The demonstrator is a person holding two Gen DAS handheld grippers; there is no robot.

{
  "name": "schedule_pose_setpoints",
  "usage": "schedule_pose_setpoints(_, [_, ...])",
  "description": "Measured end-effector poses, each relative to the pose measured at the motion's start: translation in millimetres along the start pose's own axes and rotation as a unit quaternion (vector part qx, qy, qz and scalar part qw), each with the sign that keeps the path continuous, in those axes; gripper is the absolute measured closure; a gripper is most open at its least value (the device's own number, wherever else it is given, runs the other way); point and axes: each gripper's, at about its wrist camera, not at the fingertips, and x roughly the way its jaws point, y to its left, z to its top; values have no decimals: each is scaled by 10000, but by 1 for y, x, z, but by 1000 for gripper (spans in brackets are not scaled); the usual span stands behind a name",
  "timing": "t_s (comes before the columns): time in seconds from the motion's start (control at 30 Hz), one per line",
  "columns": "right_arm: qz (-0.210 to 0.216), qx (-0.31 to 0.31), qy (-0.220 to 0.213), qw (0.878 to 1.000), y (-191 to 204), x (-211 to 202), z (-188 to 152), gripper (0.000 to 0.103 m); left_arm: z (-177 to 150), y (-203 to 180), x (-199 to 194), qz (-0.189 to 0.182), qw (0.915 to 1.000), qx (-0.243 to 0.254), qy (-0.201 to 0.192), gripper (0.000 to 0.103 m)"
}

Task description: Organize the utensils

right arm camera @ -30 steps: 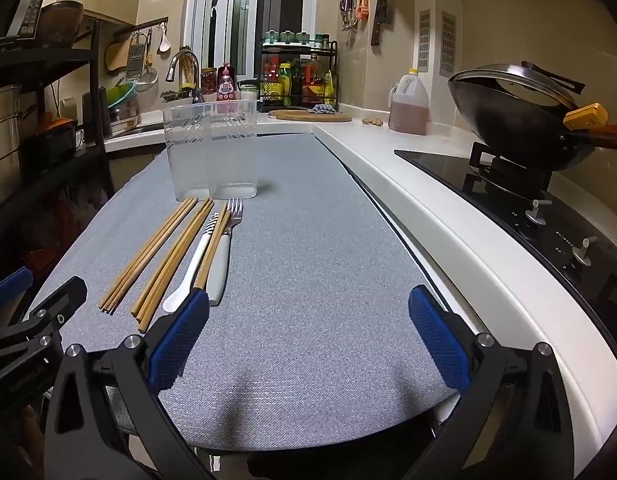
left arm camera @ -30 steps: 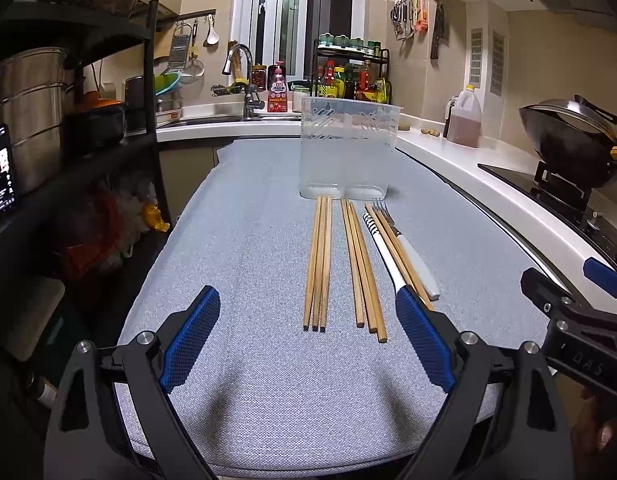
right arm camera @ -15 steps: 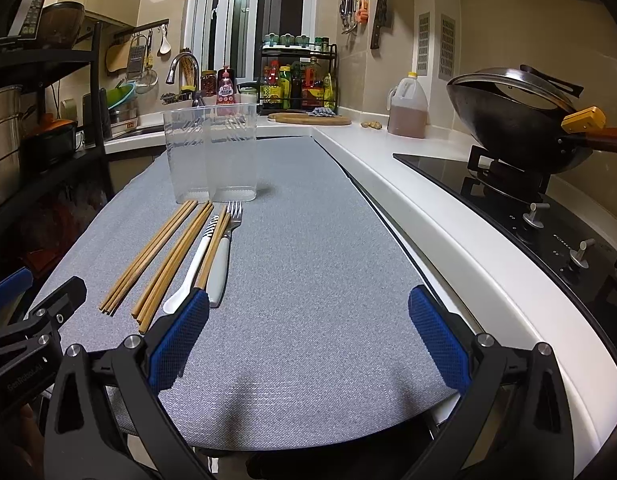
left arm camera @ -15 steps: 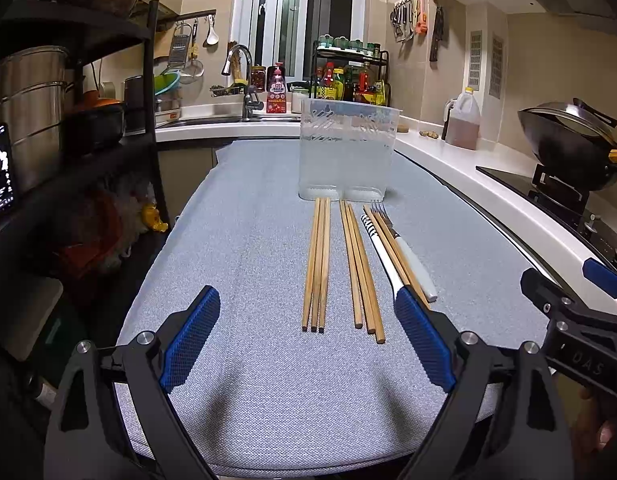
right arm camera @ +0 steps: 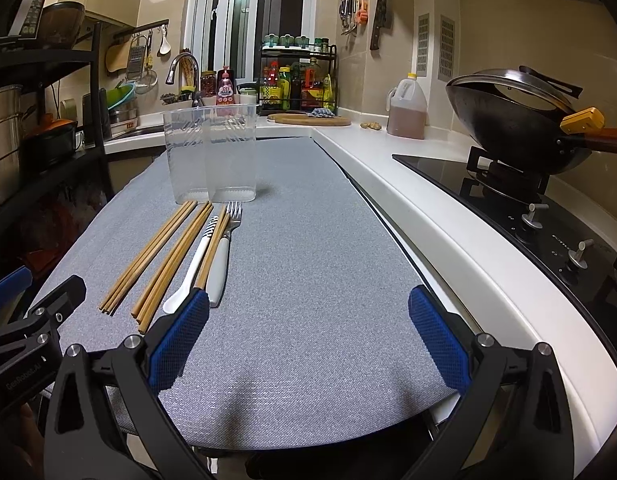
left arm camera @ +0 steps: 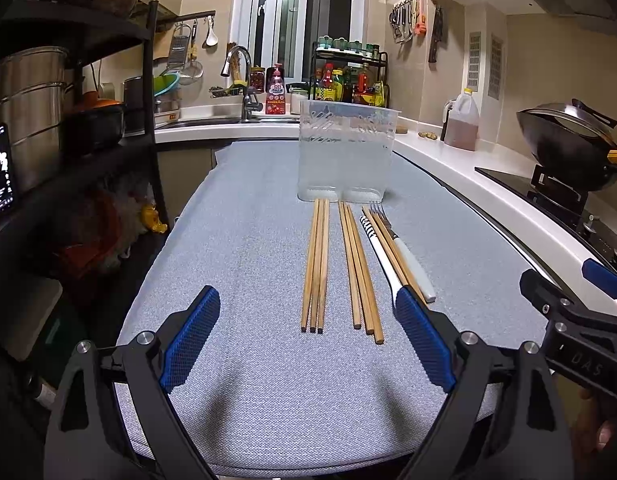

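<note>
Grey woven mat [left arm camera: 236, 208] covers the counter and carries every task item; it runs from the near edge to the far worktop by the sink. Clear plastic holder [left arm camera: 346, 156] stands upright at the far end of the mat, apparently split into two compartments, both empty as far as can be seen. Utensils lie flat in a row just in front of the holder, tips toward it: a left set of chopsticks [left arm camera: 315, 264]; a second set [left arm camera: 360, 272] just beside it; then a white spoon [right arm camera: 190, 268] with a striped end, a further chopstick pair [right arm camera: 214, 248] resting against it, and a fork [right arm camera: 224, 252] with a white handle.

Left gripper [left arm camera: 308, 344] hangs low over the near mat, jaws spread wide and grasping nothing; its opening frames the near ends of both chopstick sets. Right gripper [right arm camera: 304, 338] is likewise released and empty, over bare mat to the right of the fork.

Judged stage: start; nothing is yet stowed.

Risks: chopsticks lie touching, so a closing jaw may take an uneven number or scatter the rest; thin round sticks flat on fabric may roll or slip from the pads; the spoon, pair and fork overlap, so lifting one may drag another; a tilted insertion may tip the light holder.
</note>
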Motion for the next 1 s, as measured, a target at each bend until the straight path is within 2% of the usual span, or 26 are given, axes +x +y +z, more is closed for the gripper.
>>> schedule_pose_setpoints(0.5, [-36, -5, -27, 10000, -1, -2, 1, 6, -2, -1, -3, -115, 9999, 6, -61, 18])
schedule_pose_setpoints(0.67, [-54, 22, -54, 10000, -2, -2, 0, 21, -3, -2, -2, -178, 9998, 16, -9, 24])
schedule_pose_setpoints(0.73, [1, 67, -42, 10000, -2, 1, 0, 26, -3, -1, -1, -168, 9999, 35, -18, 30])
schedule_pose_setpoints(0.87, [238, 204, 66, 9995, -1, 12, 1, 45, -3, 4, 0, -180, 9998, -28, 6, 45])
schedule_pose_setpoints(0.9, [422, 239, 177, 9987, 1, 19, 3, 48, -3, 5, 2, -186, 9998, -48, 42, 52])
schedule_pose_setpoints(0.97, [725, 372, 461, 9956, 5, 35, 6, 61, -4, 7, 9, -165, 9996, -57, 213, 64])
schedule_pose_setpoints(1.0, [803, 420, 562, 9943, 7, 42, 7, 64, -4, 9, 12, -183, 9994, -74, 284, 73])
